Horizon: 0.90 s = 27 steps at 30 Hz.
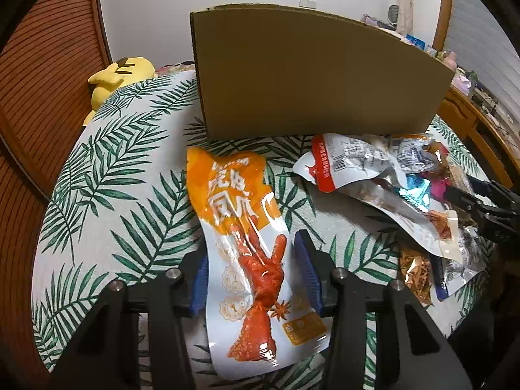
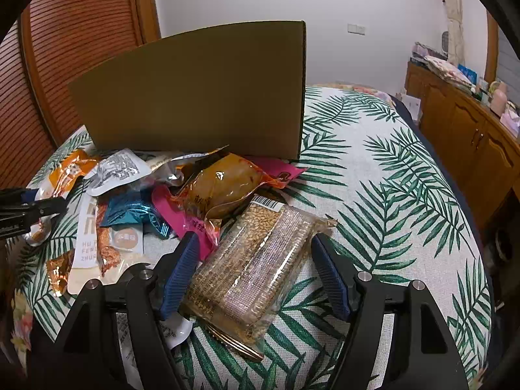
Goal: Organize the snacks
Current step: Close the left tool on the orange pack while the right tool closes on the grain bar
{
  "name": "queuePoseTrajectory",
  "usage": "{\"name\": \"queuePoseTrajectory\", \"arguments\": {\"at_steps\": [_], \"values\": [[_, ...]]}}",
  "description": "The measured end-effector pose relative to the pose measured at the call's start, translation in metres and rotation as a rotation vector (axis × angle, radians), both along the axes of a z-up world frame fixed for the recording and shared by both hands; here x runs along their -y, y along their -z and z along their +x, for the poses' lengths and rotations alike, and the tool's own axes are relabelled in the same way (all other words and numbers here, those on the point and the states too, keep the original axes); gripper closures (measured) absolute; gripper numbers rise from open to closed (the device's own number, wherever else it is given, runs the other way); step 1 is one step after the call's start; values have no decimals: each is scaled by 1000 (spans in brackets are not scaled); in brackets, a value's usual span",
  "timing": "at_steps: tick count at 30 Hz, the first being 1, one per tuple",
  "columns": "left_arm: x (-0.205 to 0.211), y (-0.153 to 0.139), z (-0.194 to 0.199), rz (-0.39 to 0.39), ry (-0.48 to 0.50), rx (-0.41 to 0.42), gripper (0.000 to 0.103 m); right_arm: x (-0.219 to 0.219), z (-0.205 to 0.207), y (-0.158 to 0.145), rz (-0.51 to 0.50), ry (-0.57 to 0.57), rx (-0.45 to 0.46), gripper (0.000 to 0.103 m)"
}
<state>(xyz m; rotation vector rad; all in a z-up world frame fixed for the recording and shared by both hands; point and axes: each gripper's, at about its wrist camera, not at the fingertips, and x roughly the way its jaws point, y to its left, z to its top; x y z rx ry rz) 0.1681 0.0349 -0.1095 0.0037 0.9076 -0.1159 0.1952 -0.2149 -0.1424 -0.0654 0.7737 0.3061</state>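
In the left wrist view, a yellow plush (image 1: pixel 118 76) lies at the upper left, on the edge of the leaf-print cloth (image 1: pixel 107 201). At lower centre the left gripper (image 1: pixel 256 279) has an orange-and-white pouch (image 1: pixel 247 250) between its two blue pads (image 1: pixel 307 274); the pouch runs lengthwise up the gap, its top reaching toward the one cardboard box (image 1: pixel 312 78) at upper centre. Whether the pads press the pouch or stand just off its edges cannot be told. The pouch is glossy, with a red chicken foot and a star anise printed on it. At the right lies a pile of snack packets (image 1: pixel 390 178).

In the right wrist view, the pile (image 2: pixel 136 201) fills the left and centre below the box (image 2: pixel 201 94). At lower centre the right gripper (image 2: pixel 256 269) straddles one clear grain bar pack (image 2: pixel 256 266), barcode at its top end. The left pad (image 2: pixel 180 273) touches the pack; the right pad stands clear, so the jaws are released.
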Motion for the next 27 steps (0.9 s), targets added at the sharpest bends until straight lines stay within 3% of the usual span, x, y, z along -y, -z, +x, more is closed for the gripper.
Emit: {"name": "queuePoseTrajectory", "arguments": {"at_steps": [17, 22, 27], "values": [[-13, -9, -17, -77, 22, 51, 59, -10, 8, 1, -60, -24, -39, 23], [-10, -16, -22, -91, 39, 78, 59, 1, 4, -1, -64, -23, -40, 45], [-6, -27, -23, -104, 49, 113, 58, 19, 0, -5, -29, 4, -46, 57]]}}
